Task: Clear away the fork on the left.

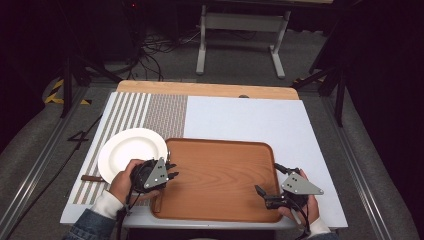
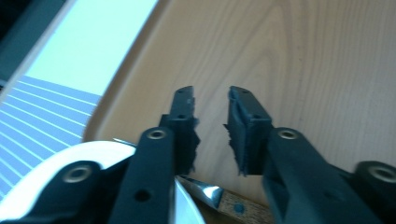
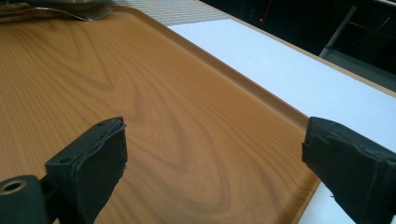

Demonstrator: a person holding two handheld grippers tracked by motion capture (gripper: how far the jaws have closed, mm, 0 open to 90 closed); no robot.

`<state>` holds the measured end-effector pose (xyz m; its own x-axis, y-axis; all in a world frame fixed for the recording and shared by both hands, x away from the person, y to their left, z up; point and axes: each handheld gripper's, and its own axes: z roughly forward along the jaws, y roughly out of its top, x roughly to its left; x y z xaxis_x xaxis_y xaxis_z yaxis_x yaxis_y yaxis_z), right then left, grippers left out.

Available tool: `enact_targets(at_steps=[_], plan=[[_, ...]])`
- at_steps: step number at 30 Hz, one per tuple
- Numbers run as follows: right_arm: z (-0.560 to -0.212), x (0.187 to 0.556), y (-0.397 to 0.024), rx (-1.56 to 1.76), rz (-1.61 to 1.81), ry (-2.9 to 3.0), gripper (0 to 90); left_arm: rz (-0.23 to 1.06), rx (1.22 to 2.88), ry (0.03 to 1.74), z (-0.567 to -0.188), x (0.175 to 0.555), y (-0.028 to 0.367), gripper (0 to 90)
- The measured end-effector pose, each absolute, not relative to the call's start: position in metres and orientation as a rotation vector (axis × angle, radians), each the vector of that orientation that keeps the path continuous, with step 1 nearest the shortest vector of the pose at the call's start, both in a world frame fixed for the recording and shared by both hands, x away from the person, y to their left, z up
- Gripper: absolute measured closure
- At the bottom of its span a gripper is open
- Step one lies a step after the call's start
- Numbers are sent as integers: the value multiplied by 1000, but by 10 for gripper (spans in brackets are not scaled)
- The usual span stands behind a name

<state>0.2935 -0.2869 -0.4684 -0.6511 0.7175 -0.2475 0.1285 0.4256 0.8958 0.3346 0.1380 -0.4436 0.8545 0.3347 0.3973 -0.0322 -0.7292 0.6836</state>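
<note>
Hovering over the knife with nothing between its part-spread jaws, left gripper could nudge it against the plate; right gripper waits wide apart.

No readable text, labels, brands or numbers anywhere; only yellow-and-black hazard stripes marked on the floor at left.

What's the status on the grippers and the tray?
Left gripper open, nothing between the jaws, over the tray's left edge. Right gripper wide open at the right edge. Tray bare; plate and knife alongside.
</note>
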Motion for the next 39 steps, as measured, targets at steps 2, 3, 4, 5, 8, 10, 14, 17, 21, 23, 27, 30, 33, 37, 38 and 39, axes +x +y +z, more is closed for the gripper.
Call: enact_targets(at_steps=[2, 3, 4, 5, 8, 10, 14, 17, 21, 23, 27, 30, 33, 37, 38, 39], plan=[[-468, 293, -286, 706, 1213, 2057, 76, 666, 2277, 239, -441, 334, 140, 629], [-468, 293, -286, 702, 1212, 2055, 75, 675, 2262, 248, -440, 334, 141, 610], [-468, 292, -285, 700, 1211, 2055, 75, 670, 2253, 248, -440, 334, 142, 583], [-467, 292, -285, 694, 1211, 2055, 75, 666, 2249, 241, -439, 334, 143, 518], [-467, 291, -284, 685, 1202, 2054, 75, 675, 2230, 233, -438, 333, 144, 477], [-467, 291, -283, 679, 1200, 2054, 75, 689, 2207, 238, -437, 332, 144, 394], [-467, 290, -282, 668, 1197, 2052, 75, 705, 2169, 257, -435, 330, 148, 283], [-466, 289, -282, 663, 1195, 2052, 75, 722, 2146, 273, -433, 328, 152, 223], [-466, 288, -281, 654, 1191, 2048, 75, 733, 2103, 285, -432, 326, 158, 168], [-465, 288, -280, 652, 1194, 2047, 75, 726, 2077, 289, -431, 324, 161, 151], [-465, 287, -280, 649, 1189, 2041, 74, 761, 2041, 308, -431, 321, 168, 142], [-464, 287, -280, 650, 1191, 2033, 73, 758, 2026, 322, -431, 319, 174, 135], [-464, 286, -280, 652, 1192, 2025, 73, 768, 2014, 340, -431, 316, 181, 132], [-463, 285, -281, 651, 1192, 2017, 72, 789, 1995, 363, -432, 313, 189, 127], [-463, 285, -281, 651, 1192, 2017, 72, 798, 1982, 368, -433, 312, 191, 127], [-463, 285, -281, 652, 1190, 2015, 71, 813, 1955, 383, -434, 311, 196, 127]])
